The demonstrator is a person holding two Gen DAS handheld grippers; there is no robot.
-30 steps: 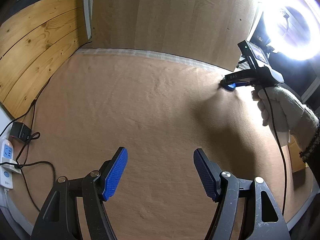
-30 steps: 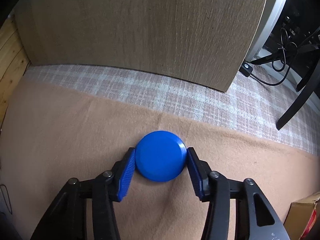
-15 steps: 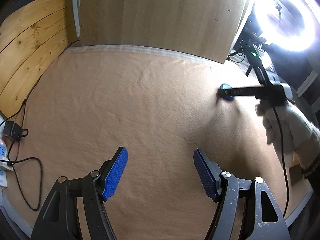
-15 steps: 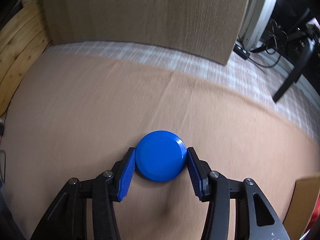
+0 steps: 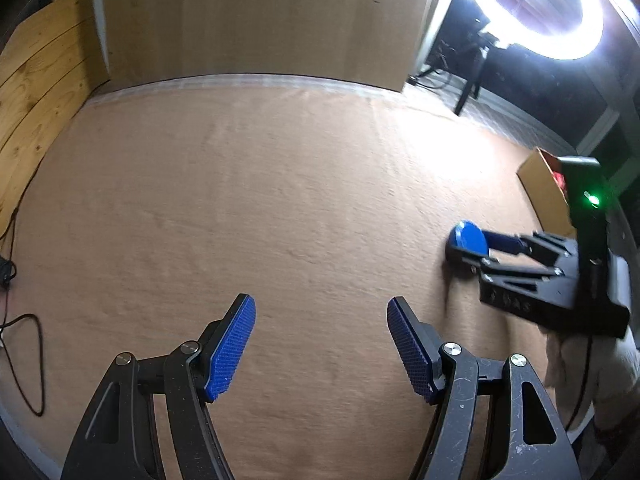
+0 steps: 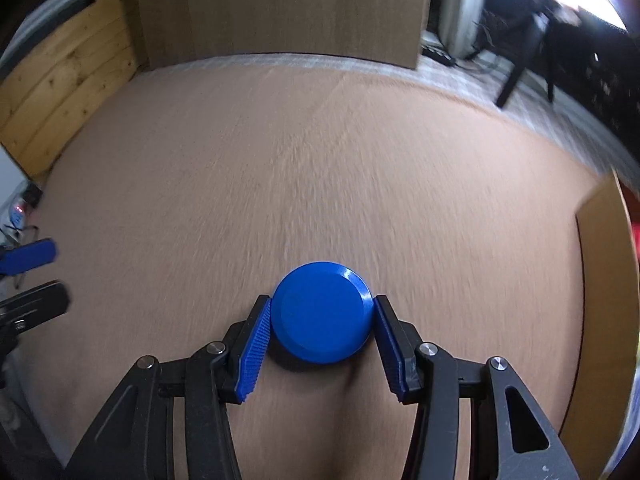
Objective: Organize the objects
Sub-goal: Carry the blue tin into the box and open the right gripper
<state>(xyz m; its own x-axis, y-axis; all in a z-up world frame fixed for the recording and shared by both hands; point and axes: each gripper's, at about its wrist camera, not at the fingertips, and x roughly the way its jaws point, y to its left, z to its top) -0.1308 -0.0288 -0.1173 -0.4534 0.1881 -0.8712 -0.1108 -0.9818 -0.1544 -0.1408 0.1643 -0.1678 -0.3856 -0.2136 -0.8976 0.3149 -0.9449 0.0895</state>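
A round blue lid point(image 6: 320, 312) is clamped between the blue pads of my right gripper point(image 6: 320, 340), which holds it just above the tan blanket. The lid point(image 5: 468, 238) and the right gripper point(image 5: 474, 246) also show at the right of the left wrist view. My left gripper point(image 5: 320, 344) is open and empty, low over the blanket near its front. Its tips also show at the left edge of the right wrist view point(image 6: 28, 276).
A cardboard box point(image 6: 600, 300) stands at the blanket's right edge, also in the left wrist view point(image 5: 544, 184). A wooden board point(image 5: 260, 20) stands at the back, wood planks point(image 5: 36, 92) on the left. Cables point(image 5: 24, 360) lie at the left. A bright ring light point(image 5: 544, 8) shines at the upper right.
My right gripper has pulled back from the blanket's far edge toward the front right, carrying the blue lid. My left gripper stayed open while its view swung right.
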